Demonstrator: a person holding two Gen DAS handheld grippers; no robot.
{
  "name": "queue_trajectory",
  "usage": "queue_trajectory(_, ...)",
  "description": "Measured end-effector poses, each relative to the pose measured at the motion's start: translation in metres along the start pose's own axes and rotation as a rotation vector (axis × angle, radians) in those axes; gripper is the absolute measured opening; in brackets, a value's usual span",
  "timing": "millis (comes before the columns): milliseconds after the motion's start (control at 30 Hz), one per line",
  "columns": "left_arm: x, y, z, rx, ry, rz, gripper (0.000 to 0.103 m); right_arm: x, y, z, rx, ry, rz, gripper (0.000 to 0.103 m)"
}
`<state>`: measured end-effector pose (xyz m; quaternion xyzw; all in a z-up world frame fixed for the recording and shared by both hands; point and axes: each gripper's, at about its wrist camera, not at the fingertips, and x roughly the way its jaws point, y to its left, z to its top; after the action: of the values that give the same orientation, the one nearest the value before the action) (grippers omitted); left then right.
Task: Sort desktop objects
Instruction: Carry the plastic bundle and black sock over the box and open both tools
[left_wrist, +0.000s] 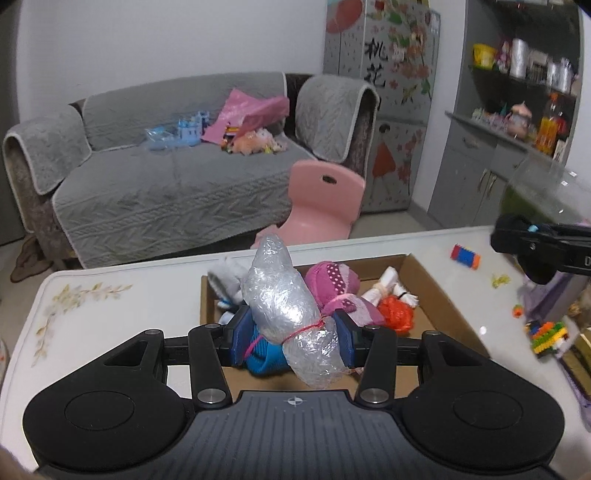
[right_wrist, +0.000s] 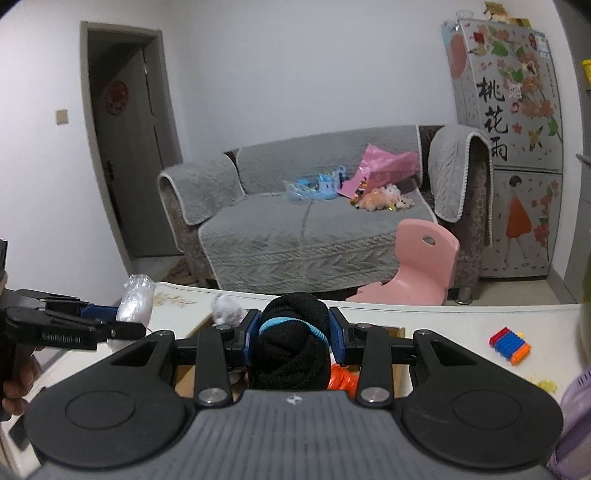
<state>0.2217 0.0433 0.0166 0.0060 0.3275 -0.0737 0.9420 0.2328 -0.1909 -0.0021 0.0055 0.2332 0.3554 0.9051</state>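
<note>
Two grips: left gripper (left_wrist: 291, 334) pinches a clear plastic bundle (left_wrist: 284, 295); right gripper (right_wrist: 293, 338) clamps a black sock ball (right_wrist: 291, 339).
Box: cardboard box (left_wrist: 436, 291) below both jaws holds a pink-purple sock ball (left_wrist: 332, 282) and an orange-haired doll (left_wrist: 397, 314).
Right of jaws: loose toy bricks (left_wrist: 466, 256) on the table (left_wrist: 122, 306).

Clear plastic bundle (left_wrist: 286, 295) – pink band; black sock ball (right_wrist: 291, 347) – blue stripe; brown box (left_wrist: 439, 295).

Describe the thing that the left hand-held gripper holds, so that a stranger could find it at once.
Look at the white table and the open cardboard box on it. Above the box, the left hand-held gripper is shut on a crinkled clear plastic bundle. Unlike the cloth toys below, it is shiny, see-through, and tied with a thin pink band.
</note>
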Motion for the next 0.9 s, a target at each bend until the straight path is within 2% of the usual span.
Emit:
queue_trajectory(433,0.098,-0.004,0.016,0.048,0.104,0.027,0.053,0.076,-0.002,-0.015,-0.027,0.133,-0.046,0.035)
queue_trajectory(733,0.121,0.001,0.017,0.041,0.128,0.015,0.055,0.104,0.003,-0.027,-0.056,0.188,-0.066,0.035)
queue_trajectory(900,0.121,0.005,0.015,0.014,0.130,0.032,0.066,0.111,0.005,-0.031,-0.070,0.210,-0.072,0.036)
